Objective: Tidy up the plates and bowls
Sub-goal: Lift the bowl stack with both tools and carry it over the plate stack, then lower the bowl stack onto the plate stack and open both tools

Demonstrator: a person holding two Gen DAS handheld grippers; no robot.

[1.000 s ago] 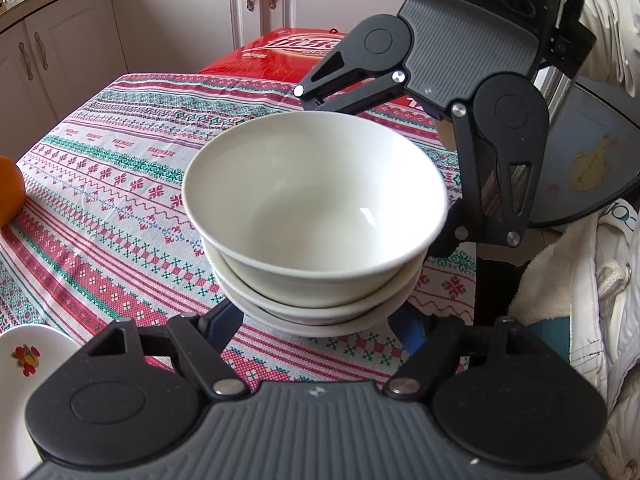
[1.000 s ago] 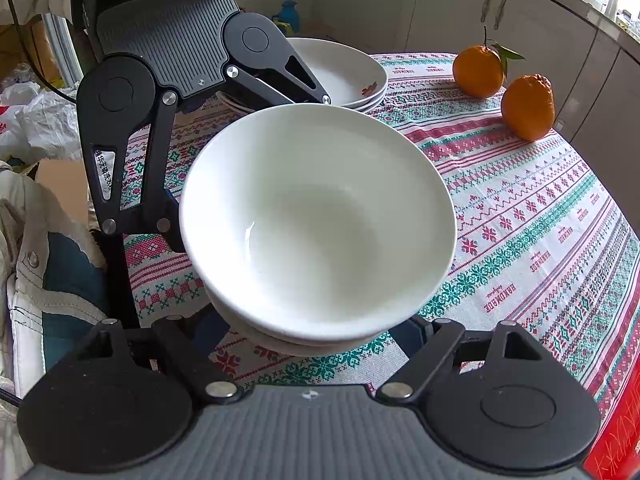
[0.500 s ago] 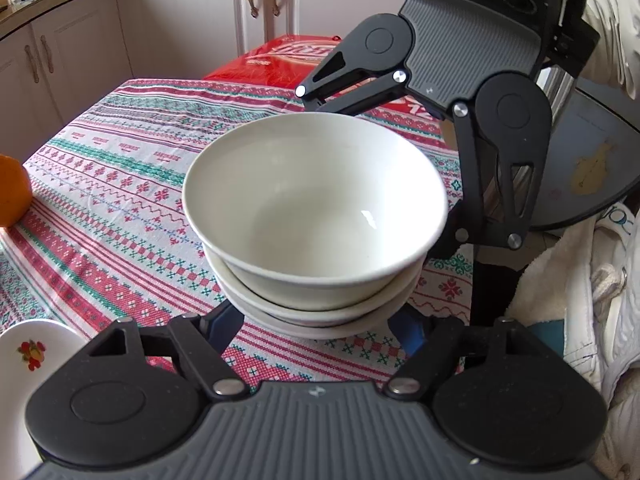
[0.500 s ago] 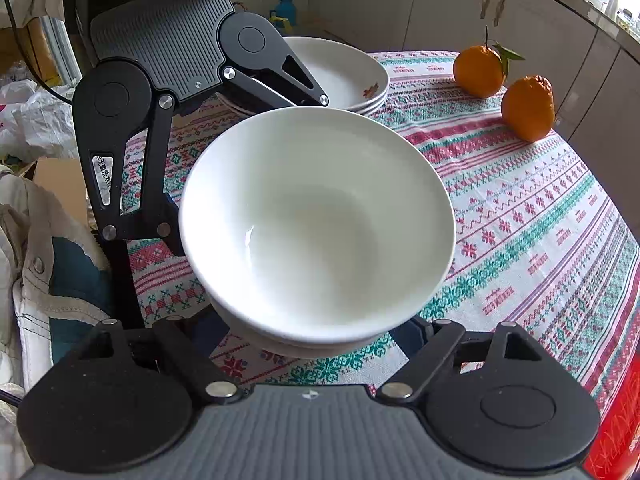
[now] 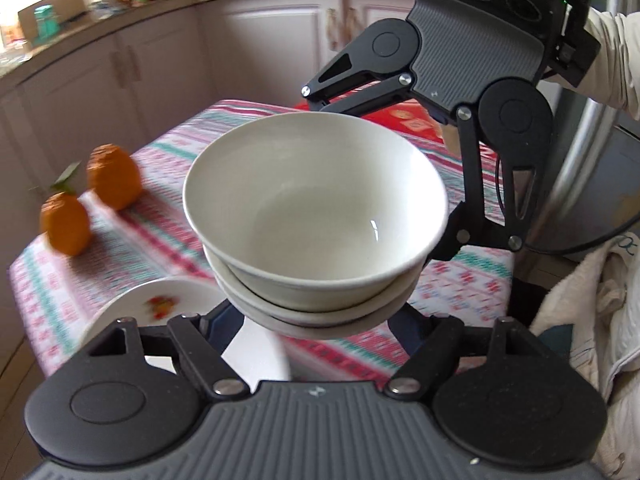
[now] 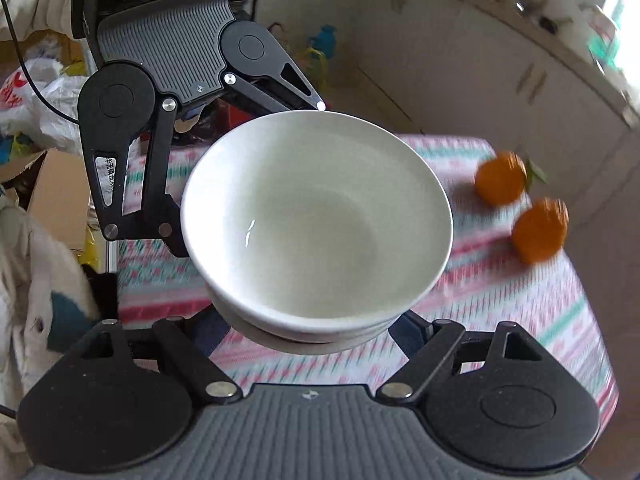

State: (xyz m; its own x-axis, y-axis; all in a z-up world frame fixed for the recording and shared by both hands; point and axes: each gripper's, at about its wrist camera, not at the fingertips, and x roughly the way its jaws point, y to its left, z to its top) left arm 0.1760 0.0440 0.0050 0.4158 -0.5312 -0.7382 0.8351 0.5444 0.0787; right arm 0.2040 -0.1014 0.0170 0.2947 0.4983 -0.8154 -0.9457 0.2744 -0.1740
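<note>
White glazed ceramic fills the middle of both wrist views: a stack of bowls point(image 5: 316, 216), three deep, smooth and round-rimmed, with a small glint of light low on the inner wall of the top one.

Going left to right in the left wrist view, two oranges point(image 5: 88, 200) with pebbled skin sit near the far left edge of the table; one carries a green leaf. Just right of them, lower down, a white plate with a floral print point(image 5: 160, 300) rests on the woven tablecloth point(image 5: 168, 216), which is banded in red, teal and pink. Then comes the stack, off the cloth and held in the air between the two tools. The left gripper point(image 5: 316, 320), matte black with a ribbed grey body, reaches under the near side of the stack; its blue-padded fingers bracket the lowest bowl and grasp it. The right gripper point(image 5: 440, 240) meets the stack from the far right, clamped on the opposite side. A pale sleeve point(image 5: 612, 64) shows behind it, and cream fabric lies at the lower right.

In the right wrist view the left gripper point(image 6: 176, 236) stands at the left, over a cardboard box point(image 6: 60, 196) and plastic bags on the floor. The right gripper point(image 6: 316, 336) holds the stack's near base. Both oranges lie blurred at the right.
</note>
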